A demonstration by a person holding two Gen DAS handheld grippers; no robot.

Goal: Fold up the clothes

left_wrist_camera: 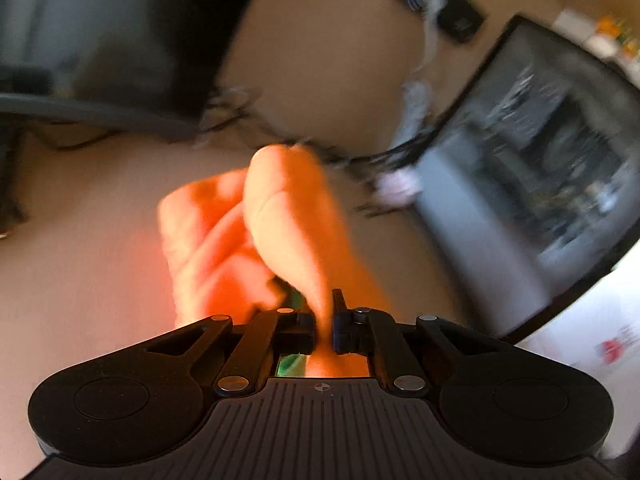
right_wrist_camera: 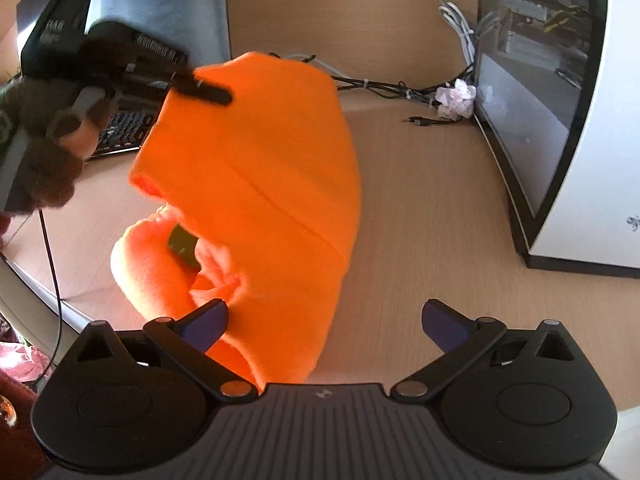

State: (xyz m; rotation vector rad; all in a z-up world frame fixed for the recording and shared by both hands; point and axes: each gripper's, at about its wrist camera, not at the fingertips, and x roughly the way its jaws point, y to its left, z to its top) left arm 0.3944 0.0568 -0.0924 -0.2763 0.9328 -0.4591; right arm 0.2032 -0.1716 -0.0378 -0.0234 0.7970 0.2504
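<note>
A bright orange fleece garment [right_wrist_camera: 260,168] hangs in a bunched fold above the wooden table [right_wrist_camera: 420,208], with a dark green tag [right_wrist_camera: 182,244] showing inside it. My left gripper [right_wrist_camera: 204,90] pinches its top edge and holds it up. In the blurred left wrist view, that gripper [left_wrist_camera: 324,312] is shut on the orange cloth [left_wrist_camera: 280,220]. My right gripper [right_wrist_camera: 325,308] is open, low beside the garment's bottom. Its left finger [right_wrist_camera: 208,320] is against the cloth and its right finger is over bare table.
A glass-sided computer case [right_wrist_camera: 560,100] stands at the right, with cables [right_wrist_camera: 400,90] and a crumpled tissue [right_wrist_camera: 456,98] beside it. A keyboard [right_wrist_camera: 124,132] and monitor [right_wrist_camera: 160,4] sit at the back left. A brown fuzzy sleeve [right_wrist_camera: 48,160] is there too.
</note>
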